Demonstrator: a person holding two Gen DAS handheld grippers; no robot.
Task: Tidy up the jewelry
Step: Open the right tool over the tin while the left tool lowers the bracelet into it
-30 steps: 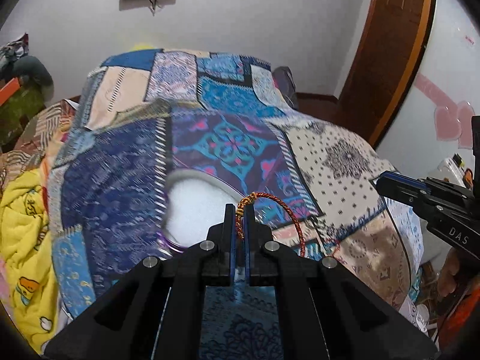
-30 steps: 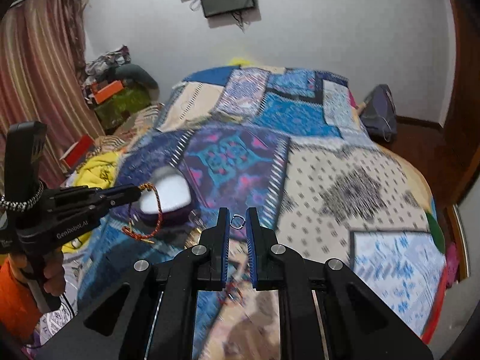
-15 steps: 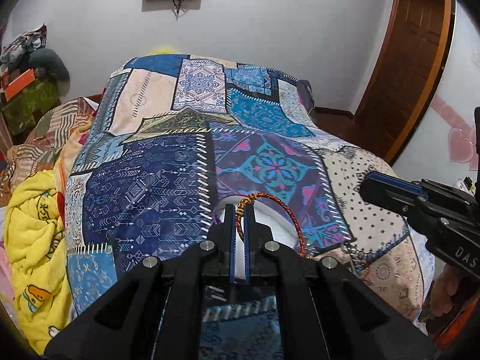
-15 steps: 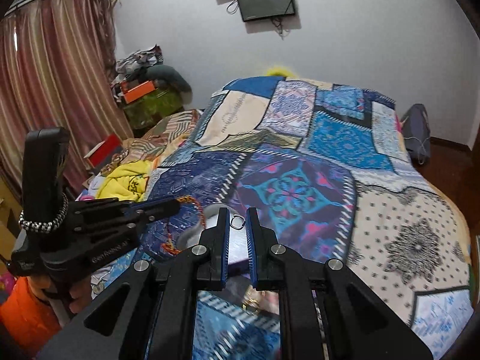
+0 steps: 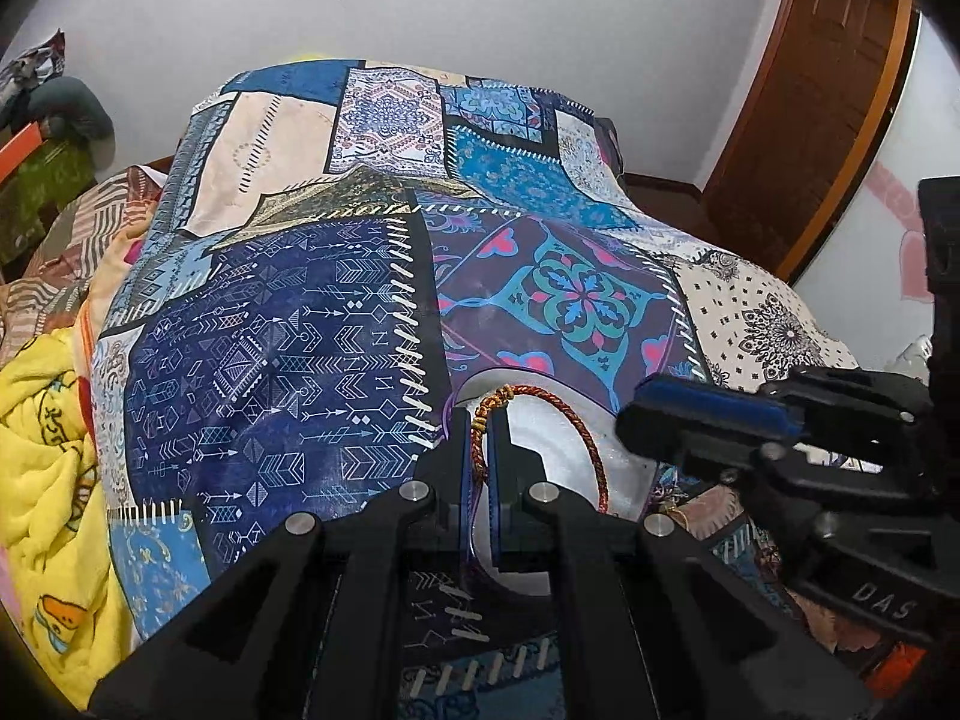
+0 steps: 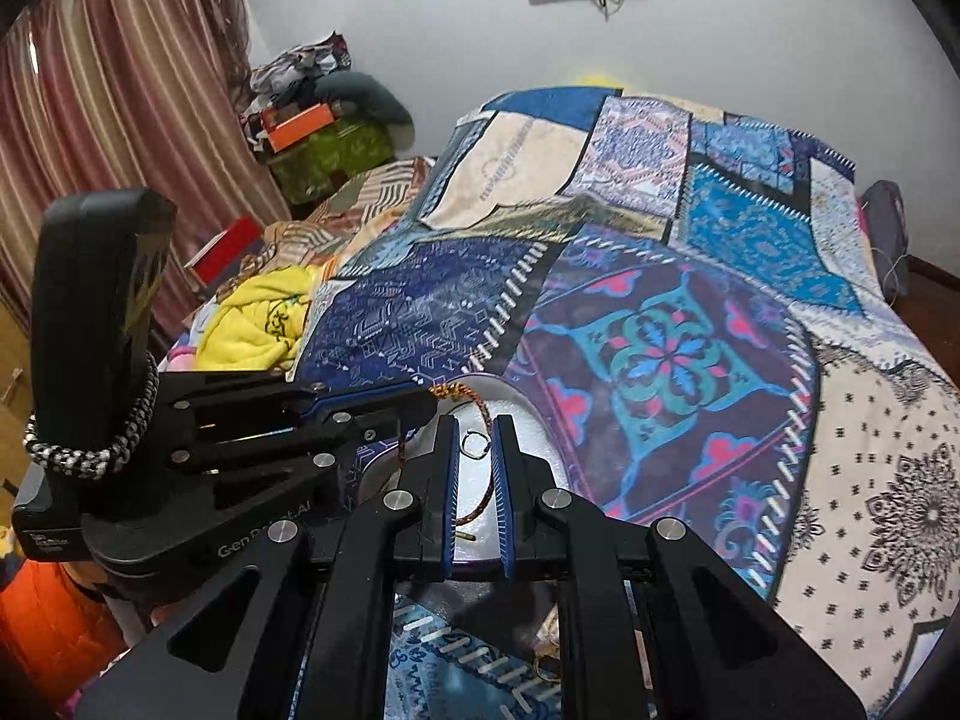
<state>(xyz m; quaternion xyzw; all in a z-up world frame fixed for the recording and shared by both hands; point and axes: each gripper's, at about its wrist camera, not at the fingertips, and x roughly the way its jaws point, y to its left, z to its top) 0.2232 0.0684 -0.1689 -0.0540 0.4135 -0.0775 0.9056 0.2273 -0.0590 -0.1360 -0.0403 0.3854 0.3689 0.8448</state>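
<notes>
My left gripper (image 5: 480,429) is shut on a red and gold braided cord bracelet (image 5: 585,438), whose loop hangs over the white padded inside of a purple-rimmed jewelry box (image 5: 570,462) on the bed. My right gripper (image 6: 476,441) is shut on a small silver ring (image 6: 474,443) and hovers over the same box (image 6: 528,438). In the right wrist view the left gripper (image 6: 429,399) sits close on the left with the bracelet (image 6: 486,426) dangling. In the left wrist view the right gripper (image 5: 645,414) reaches in from the right.
A patchwork quilt (image 5: 336,324) covers the bed. A yellow blanket (image 5: 42,444) lies at the left. A wooden door (image 5: 804,96) is at the right. Loose gold jewelry (image 6: 549,636) lies on the quilt near the box. Clutter (image 6: 312,138) is piled by the curtain.
Both grippers have moved in over the white jewelry box, closing on each other. Each still holds its piece: bracelet in the left, ring in the right.
</notes>
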